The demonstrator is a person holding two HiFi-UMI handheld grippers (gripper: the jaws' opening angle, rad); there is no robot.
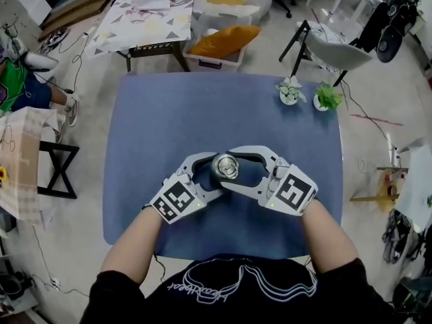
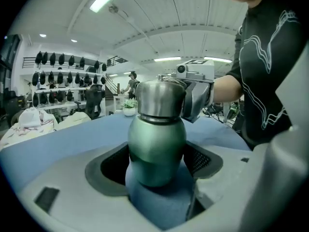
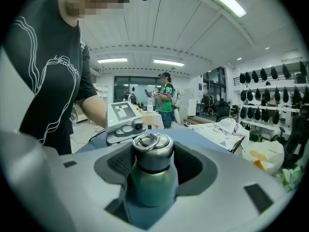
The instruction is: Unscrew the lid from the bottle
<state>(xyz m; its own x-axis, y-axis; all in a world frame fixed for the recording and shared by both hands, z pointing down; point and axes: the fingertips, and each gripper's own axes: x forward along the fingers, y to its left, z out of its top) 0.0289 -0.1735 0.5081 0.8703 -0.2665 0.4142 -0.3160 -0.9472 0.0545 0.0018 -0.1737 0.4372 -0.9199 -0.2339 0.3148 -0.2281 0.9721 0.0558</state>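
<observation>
A green bottle (image 2: 157, 146) with a steel lid (image 1: 226, 167) stands upright on the blue table (image 1: 169, 113), near its front edge. My left gripper (image 2: 157, 167) comes in from the left and is shut on the bottle's green body, a dark pad pressing each side. From the right, my right gripper (image 3: 153, 164) is shut on the lid (image 3: 152, 151), which has a wire loop on top. In the head view the left gripper (image 1: 216, 175) and right gripper (image 1: 230, 169) wrap the bottle from opposite sides, one above the other, and hide its body.
Two small potted plants (image 1: 291, 91) (image 1: 328, 98) stand at the table's far right corner. Beyond the table are a bin with an orange cushion (image 1: 223, 40), a cloth-covered table (image 1: 145, 15) and a chair (image 1: 331, 46). A person in green (image 3: 166, 105) stands in the background.
</observation>
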